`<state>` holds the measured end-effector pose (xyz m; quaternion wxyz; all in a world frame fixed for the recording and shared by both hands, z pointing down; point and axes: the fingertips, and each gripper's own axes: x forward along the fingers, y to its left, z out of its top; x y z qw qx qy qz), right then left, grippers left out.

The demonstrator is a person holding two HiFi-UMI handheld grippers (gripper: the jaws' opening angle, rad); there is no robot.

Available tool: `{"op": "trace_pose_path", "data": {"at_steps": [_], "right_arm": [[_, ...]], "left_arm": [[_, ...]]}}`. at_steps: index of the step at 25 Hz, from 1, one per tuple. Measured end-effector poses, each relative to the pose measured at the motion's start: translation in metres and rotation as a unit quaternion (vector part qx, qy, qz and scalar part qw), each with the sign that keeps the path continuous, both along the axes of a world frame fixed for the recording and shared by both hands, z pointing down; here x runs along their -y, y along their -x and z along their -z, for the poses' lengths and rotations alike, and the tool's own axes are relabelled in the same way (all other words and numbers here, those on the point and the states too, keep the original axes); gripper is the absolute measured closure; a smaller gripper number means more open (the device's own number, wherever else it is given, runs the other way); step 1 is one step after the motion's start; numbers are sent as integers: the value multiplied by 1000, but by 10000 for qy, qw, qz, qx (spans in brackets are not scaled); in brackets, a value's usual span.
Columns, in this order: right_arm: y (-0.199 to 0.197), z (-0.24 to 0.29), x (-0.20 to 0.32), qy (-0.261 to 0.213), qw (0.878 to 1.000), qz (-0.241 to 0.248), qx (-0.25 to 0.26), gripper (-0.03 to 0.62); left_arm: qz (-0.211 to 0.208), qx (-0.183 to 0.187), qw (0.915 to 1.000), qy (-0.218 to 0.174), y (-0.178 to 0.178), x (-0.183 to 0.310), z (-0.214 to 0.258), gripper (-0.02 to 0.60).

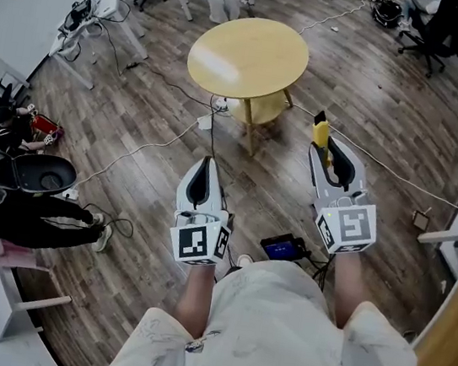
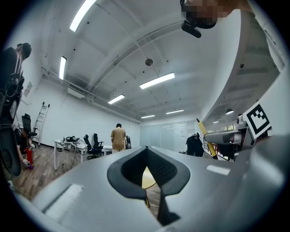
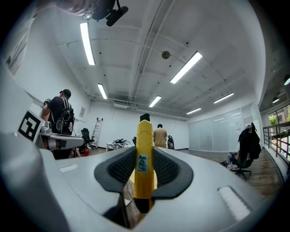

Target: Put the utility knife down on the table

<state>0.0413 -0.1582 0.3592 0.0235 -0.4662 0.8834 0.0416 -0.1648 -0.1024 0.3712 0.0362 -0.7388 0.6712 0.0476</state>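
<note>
My right gripper (image 1: 326, 152) was clamped on the knife (image 1: 320, 132), which stuck out past the tips, over floor at 4 o'clock of the table (image 1: 248, 57), well apart. Left gripper (image 1: 207, 164) was closed, empty. My call: carry it toward 11 o'clock over the top, lower till it rests, then release.

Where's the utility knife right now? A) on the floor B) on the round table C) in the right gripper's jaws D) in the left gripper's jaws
C: the right gripper view shows the yellow utility knife clamped upright in the right gripper.
</note>
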Motion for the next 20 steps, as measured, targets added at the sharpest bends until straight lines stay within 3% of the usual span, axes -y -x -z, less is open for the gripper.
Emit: {"op": "trace_pose_path", "data": {"at_steps": [20], "right_arm": [[11,-5,-13,168,9996,173,144,474]], "left_arm": [[36,83,9999,111,1,-14,7,566]]}}
